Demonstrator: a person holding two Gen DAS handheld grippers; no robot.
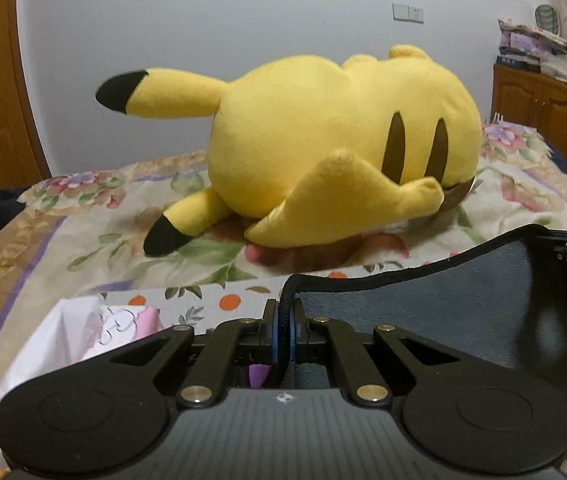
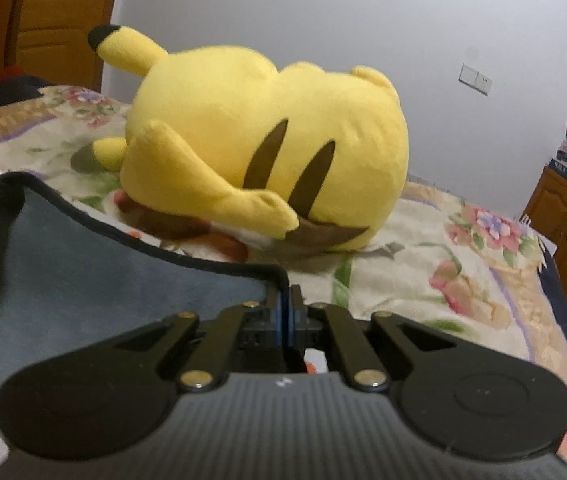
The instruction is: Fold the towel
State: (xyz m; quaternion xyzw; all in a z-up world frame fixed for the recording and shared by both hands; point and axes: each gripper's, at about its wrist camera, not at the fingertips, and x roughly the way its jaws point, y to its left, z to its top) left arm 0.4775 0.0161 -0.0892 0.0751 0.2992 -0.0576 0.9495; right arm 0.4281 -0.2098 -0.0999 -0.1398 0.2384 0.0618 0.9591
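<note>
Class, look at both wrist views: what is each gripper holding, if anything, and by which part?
Both hold the dark grey towel: the left gripper and the right gripper are each shut on a corner of its black-trimmed edge.

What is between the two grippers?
The dark gray towel, stretched from the left hand-held gripper to the right hand-held gripper; both wrist views show it.

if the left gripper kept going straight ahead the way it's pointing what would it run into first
Probably the yellow plush toy lying on the floral bedspread. The left gripper, shut on the dark towel, points toward it; depth is unclear.
</note>
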